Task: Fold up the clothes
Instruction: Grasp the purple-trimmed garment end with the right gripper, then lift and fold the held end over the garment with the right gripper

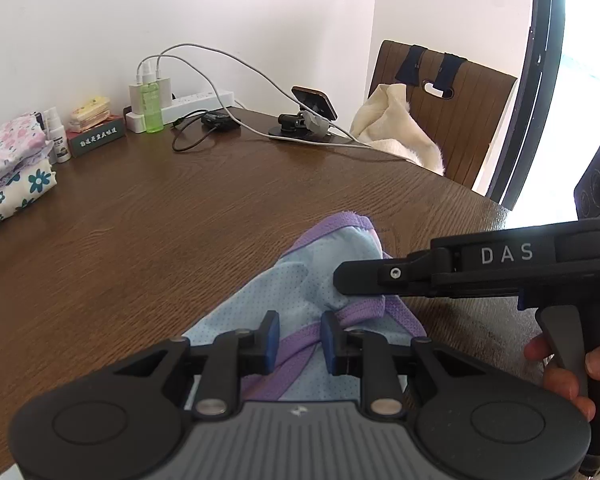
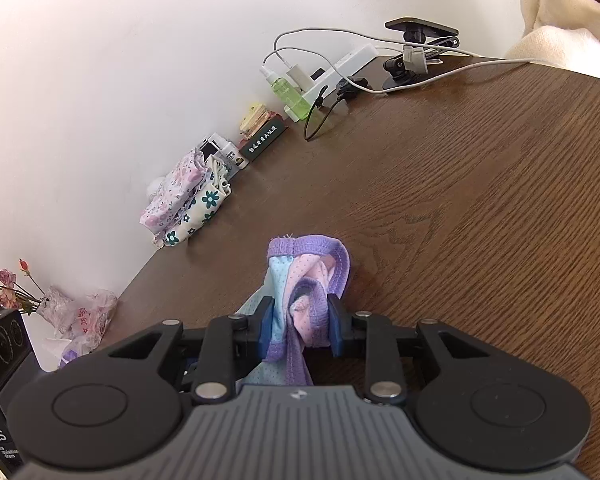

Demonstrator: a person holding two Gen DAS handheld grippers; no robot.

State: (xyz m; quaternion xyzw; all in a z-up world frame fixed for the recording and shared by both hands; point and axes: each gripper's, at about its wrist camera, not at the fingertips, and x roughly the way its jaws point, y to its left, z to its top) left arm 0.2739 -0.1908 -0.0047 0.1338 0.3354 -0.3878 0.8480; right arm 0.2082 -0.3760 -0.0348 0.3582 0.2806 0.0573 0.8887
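On the brown wooden table point(image 1: 148, 216) I have the small blue-and-purple garment point(image 1: 300, 276) pinched by both grippers, left gripper point(image 1: 299, 338) nearest me on its purple trim, right gripper point(image 2: 300, 322) bunching it, long axis running away from me.

Small light-blue mesh garment point(image 1: 300, 280) with purple trim, bunched and crumpled; pink lining showing in its folds; lies at lower centre of frame on the brown tabletop point(image 1: 160, 220).

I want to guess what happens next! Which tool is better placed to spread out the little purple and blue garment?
Probably the right tool: its pads pinch a bunched wad of the garment, so it could pull that open. The left tool grips only the purple band nearer the person, better for holding it still on the table.
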